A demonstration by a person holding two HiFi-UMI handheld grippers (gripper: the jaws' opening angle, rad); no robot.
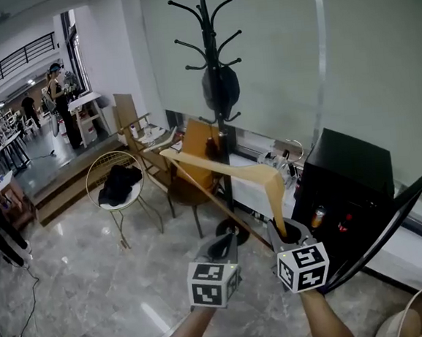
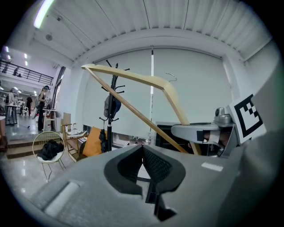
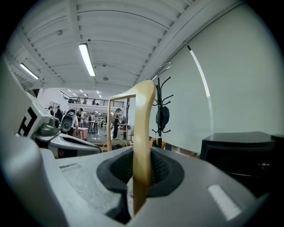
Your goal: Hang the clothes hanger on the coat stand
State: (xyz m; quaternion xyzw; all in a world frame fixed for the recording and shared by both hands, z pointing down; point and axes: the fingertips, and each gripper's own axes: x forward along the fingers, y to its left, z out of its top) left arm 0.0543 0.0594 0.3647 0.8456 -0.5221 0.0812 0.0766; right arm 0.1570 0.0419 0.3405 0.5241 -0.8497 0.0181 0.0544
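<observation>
Right gripper [image 3: 141, 154], bottom centre of its own view: fingers [image 3: 163, 170] nearly closed and clamped on the lower end of one arm of the wooden clothes hanger [image 3: 144, 116]. Pads press the wood from both sides. The arm rises straight up out of the grip.

Left gripper [image 2: 143, 150]: pads [image 2: 158, 166] meet at the tips, nothing between them. It touches no part of the hanger; the hanger's straight bottom bar runs diagonally behind it in the left gripper view.

Head view: both grippers sit side by side at bottom centre, left one just beside the right. From the right gripper the hanger slants up and to the left across the frame centre, with its far tip near the wooden furniture behind.

Thin metal hook of the hanger shows against the pale blind, off to the right of the stand's pegs in the left gripper view; it is on no peg.

Black coat stand [image 1: 206, 32] stands upper centre, beyond the hanger. A dark bag-like item [image 1: 221, 90] hangs on it.

Black cabinet [image 1: 350, 166], door open, sits at right. Wire chair [image 1: 119, 209] holding a black garment [image 1: 119, 183] sits at left.
</observation>
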